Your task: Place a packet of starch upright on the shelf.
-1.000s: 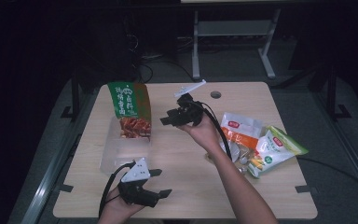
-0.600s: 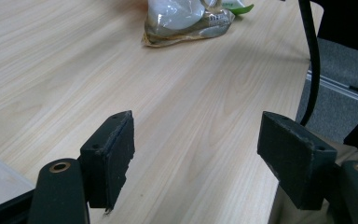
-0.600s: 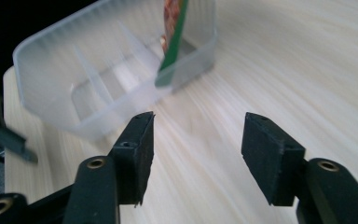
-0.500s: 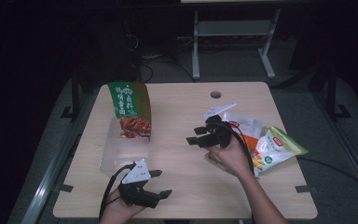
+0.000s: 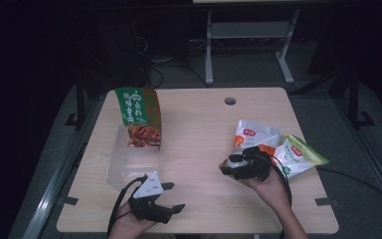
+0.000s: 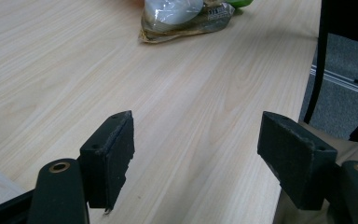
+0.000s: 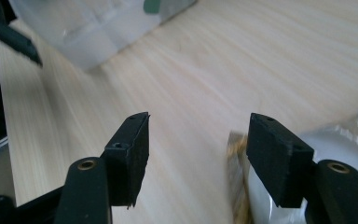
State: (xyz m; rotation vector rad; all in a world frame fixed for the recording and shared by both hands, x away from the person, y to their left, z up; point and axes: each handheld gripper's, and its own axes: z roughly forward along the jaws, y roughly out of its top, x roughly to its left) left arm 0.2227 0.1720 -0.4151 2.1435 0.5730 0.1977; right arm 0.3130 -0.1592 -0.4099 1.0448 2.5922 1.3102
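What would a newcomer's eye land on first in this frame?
Probably the tall green snack bag standing in a clear plastic bin at the table's left. Next, the heap of snack packets at the right edge, where the right gripper sits open beside it. The left gripper hangs open at the near edge.

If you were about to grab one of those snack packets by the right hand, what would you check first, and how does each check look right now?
1. Right tool open: ok, jaws apart with nothing between them.
2. Right tool at the snack packets: ok, a packet edge lies by one jaw in the right gripper view.
3. Packet between the jaws: not ok, bare table in the gap.
4. Left tool out of the way: ok, open at the near table edge.
5. Clear box ready: ok, it already holds the upright green bag.
6. Which packet is on top: cannot tell.
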